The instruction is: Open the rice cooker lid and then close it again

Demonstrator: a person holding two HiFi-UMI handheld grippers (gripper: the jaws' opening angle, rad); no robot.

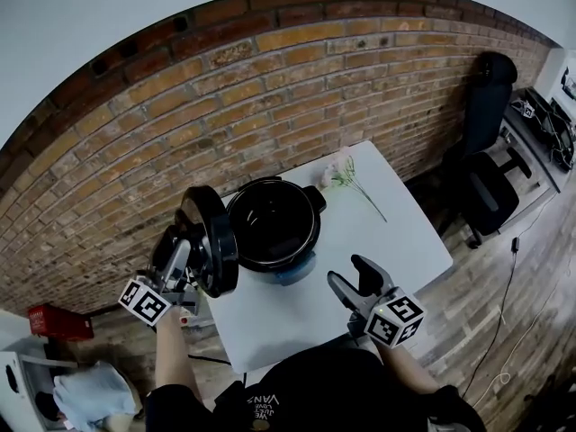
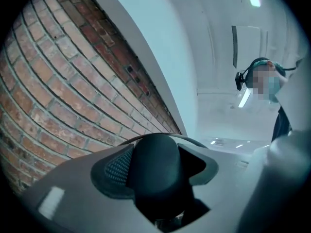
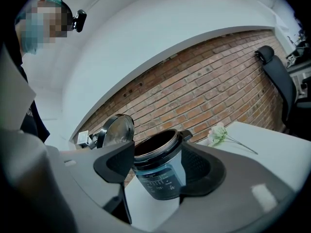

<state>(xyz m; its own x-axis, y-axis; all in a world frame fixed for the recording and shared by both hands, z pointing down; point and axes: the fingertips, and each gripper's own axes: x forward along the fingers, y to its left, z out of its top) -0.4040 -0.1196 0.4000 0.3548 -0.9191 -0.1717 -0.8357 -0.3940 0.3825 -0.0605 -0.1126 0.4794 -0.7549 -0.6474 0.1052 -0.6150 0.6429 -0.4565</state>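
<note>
The black rice cooker stands open on the white table, its dark pot bare. Its round lid is off the pot and hangs on edge just left of it, over the table's left edge. My left gripper is shut on the lid's black knob, which fills the gap between the jaws. In the right gripper view the lid shows its shiny underside left of the cooker. My right gripper hovers open over the table's near part, in front of the cooker, with nothing between its fingers.
A white flower sprig lies on the table behind the cooker, near the brick wall. A black office chair and a desk stand at the right. A red box sits on the floor at the left.
</note>
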